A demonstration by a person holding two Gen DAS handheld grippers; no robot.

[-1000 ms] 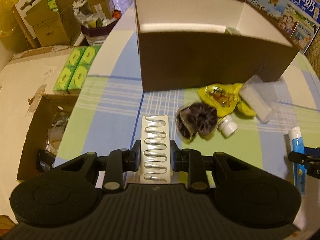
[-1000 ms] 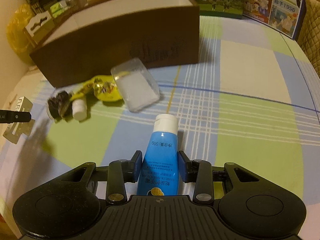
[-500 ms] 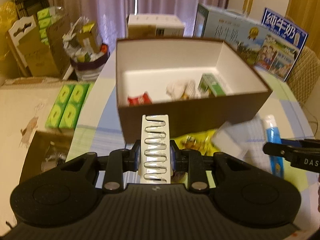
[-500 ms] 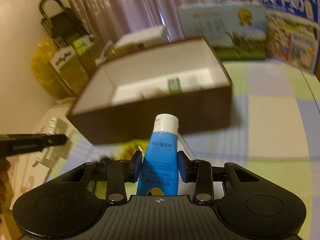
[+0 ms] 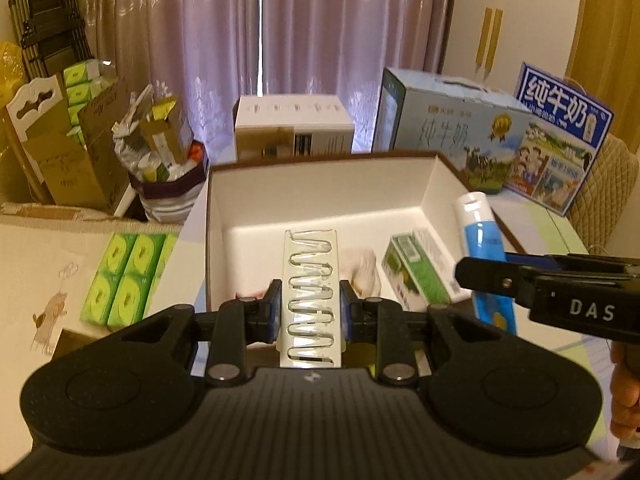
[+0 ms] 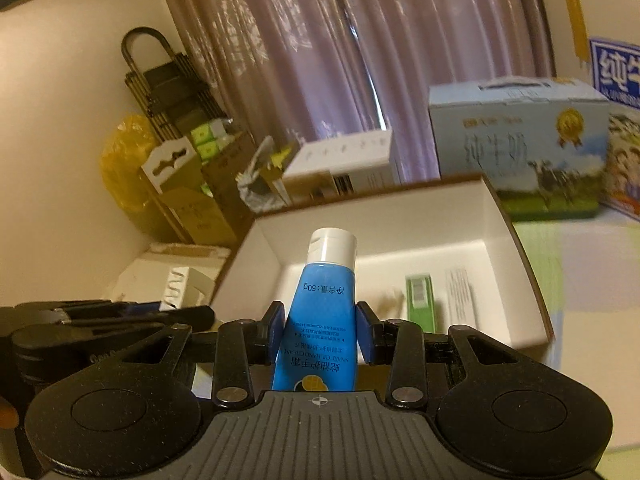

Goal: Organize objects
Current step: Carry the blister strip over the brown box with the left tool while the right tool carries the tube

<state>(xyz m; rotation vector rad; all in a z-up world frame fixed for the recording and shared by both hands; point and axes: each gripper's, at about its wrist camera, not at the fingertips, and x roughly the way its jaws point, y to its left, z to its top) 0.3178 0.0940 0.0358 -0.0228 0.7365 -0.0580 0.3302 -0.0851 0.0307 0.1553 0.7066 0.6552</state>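
My left gripper (image 5: 310, 306) is shut on a white card of wire clips (image 5: 311, 280), held up over the near wall of the brown box (image 5: 320, 200) with the white inside. My right gripper (image 6: 320, 330) is shut on a blue hand cream tube (image 6: 324, 304) with a white cap, also raised in front of the box (image 6: 520, 248). In the left wrist view the right gripper (image 5: 480, 270) comes in from the right with the tube (image 5: 484, 240) over the box's right side. A green carton (image 5: 416, 268) and pale wrapped items lie inside the box.
Milk cartons (image 5: 452, 124) and a white carton (image 5: 292, 120) stand behind the box. Green tissue packs (image 5: 124, 276) lie on a cardboard box at the left, beside a full bag (image 5: 168, 168) and folded racks (image 5: 48, 32). A hand (image 5: 624, 384) shows at the right edge.
Both grippers have risen from the checked tablecloth with their items and now stand over the box's near side. The box interior has come into view; the loose items on the table have dropped out of sight.
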